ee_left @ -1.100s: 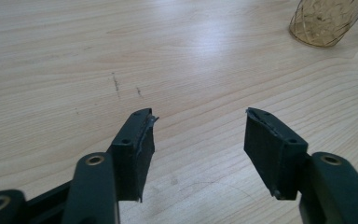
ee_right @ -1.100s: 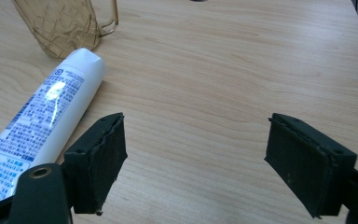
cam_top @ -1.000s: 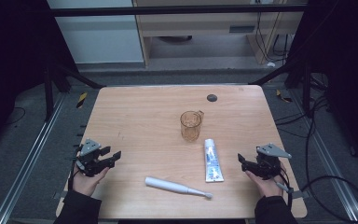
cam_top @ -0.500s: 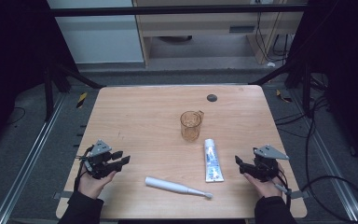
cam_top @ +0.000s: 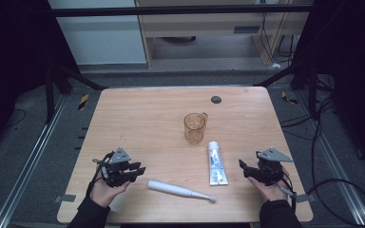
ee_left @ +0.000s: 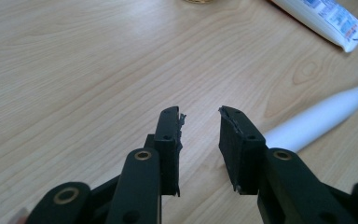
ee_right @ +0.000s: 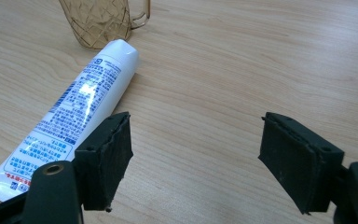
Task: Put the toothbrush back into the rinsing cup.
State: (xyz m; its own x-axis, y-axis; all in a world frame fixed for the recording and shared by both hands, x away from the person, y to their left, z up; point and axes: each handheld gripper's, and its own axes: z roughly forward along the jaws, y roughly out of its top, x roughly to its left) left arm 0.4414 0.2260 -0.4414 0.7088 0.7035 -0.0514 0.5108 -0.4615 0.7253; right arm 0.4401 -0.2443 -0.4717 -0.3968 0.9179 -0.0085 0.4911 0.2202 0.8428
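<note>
**Quick rundown of materials and finishes on this table**

The table (cam_top: 138,118) top looks like pale wood or a wood-look laminate, smooth, with visible grain and a soft sheen.

The cup (cam_top: 194,128) is see-through amber plastic, glossy, with a faceted diamond pattern pressed into the wall.

The toothpaste tube (ee_right: 74,116) is shiny white plastic with printed blue and red text; light bounces off it.

The toothbrush (cam_top: 180,190) handle is smooth white plastic, more satin than gloss.

The left gripper (ee_left: 200,123) and right gripper (ee_right: 196,135) are matt black plastic with brassy metal rivets. Their pads look like dull rubbery foam, rough and chipped at the edges.
</note>
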